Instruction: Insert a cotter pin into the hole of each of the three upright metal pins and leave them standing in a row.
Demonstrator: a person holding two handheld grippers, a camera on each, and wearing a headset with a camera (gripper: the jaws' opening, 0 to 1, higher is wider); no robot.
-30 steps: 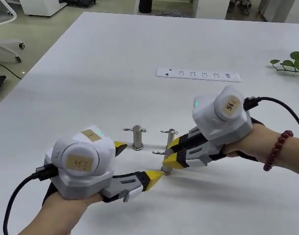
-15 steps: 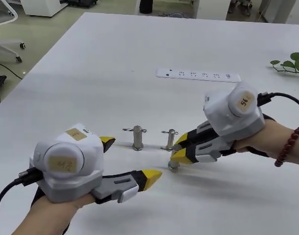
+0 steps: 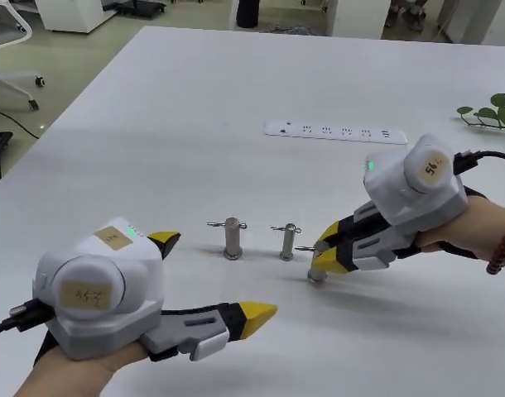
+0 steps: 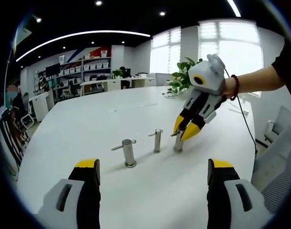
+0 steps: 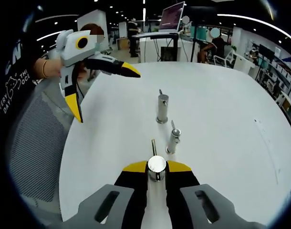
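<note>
Three upright metal pins stand on the white table [image 3: 153, 141], each with a cotter pin through its top. The left pin [image 3: 232, 237] and the middle pin [image 3: 288, 241] stand free. My right gripper [image 3: 323, 252] is shut on the right pin [image 3: 317, 271], whose base is down at the tabletop, in line with the other two. In the right gripper view the yellow jaws hold this pin [image 5: 156, 167] by its head, and the other two pins [image 5: 173, 138] [image 5: 162, 109] stand beyond. My left gripper [image 3: 211, 277] is open and holds nothing, in front of the row and to its left.
A white power strip [image 3: 335, 130] lies further back on the table. A small green plant [image 3: 488, 107] is at the far right edge. Bare tabletop surrounds the row. Office chairs and desks stand beyond the table.
My right gripper has carried the third pin right and back, from in front of the middle pin into line with the row. My left gripper has drawn back left, away from that pin.
</note>
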